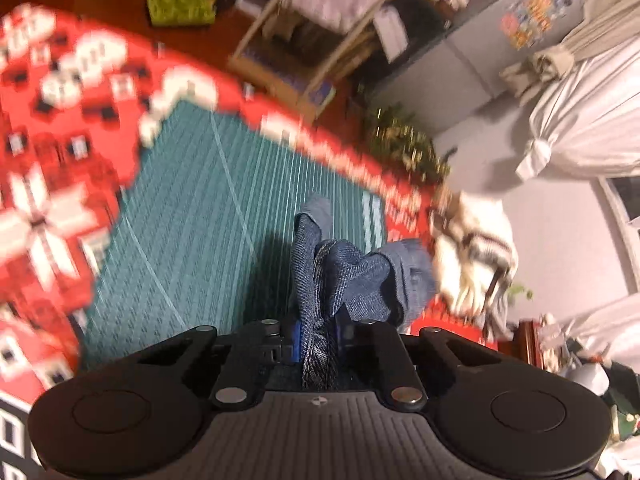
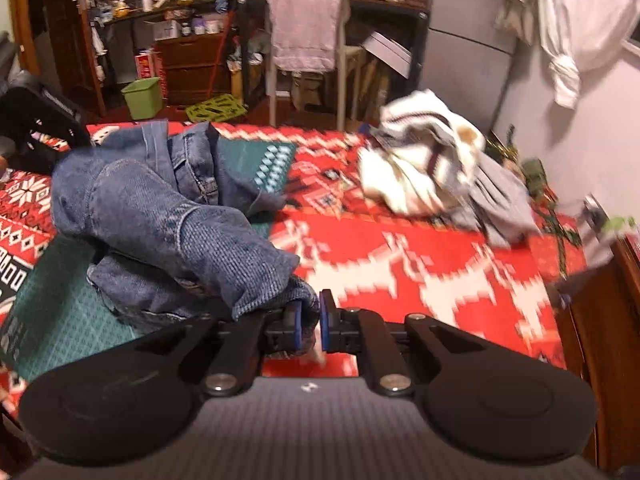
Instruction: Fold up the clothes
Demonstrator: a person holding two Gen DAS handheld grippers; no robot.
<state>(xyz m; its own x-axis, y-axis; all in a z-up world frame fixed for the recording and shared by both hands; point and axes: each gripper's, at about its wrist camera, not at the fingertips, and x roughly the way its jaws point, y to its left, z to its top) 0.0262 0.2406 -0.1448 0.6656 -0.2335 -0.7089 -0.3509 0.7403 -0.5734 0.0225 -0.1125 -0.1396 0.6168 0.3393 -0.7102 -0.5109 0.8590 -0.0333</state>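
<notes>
A pair of blue jeans (image 2: 160,220) lies bunched over a teal mat (image 2: 56,300) on a red patterned bedspread (image 2: 420,272). My right gripper (image 2: 309,322) is shut on a denim edge at the garment's near right end. In the left wrist view, my left gripper (image 1: 318,328) is shut on a thick fold of the same jeans (image 1: 352,276), lifted above the teal mat (image 1: 208,208). The left gripper's black body (image 2: 36,120) shows at the far left of the right wrist view. Both views are motion-blurred.
A heap of white striped and grey clothes (image 2: 440,168) lies on the bed's far right, also in the left view as a white garment (image 1: 472,248). Beyond the bed stand a chair with a towel (image 2: 304,28), a green bin (image 2: 144,98), cluttered shelves and a fridge (image 2: 468,40). A white shirt (image 2: 576,32) hangs on the wall.
</notes>
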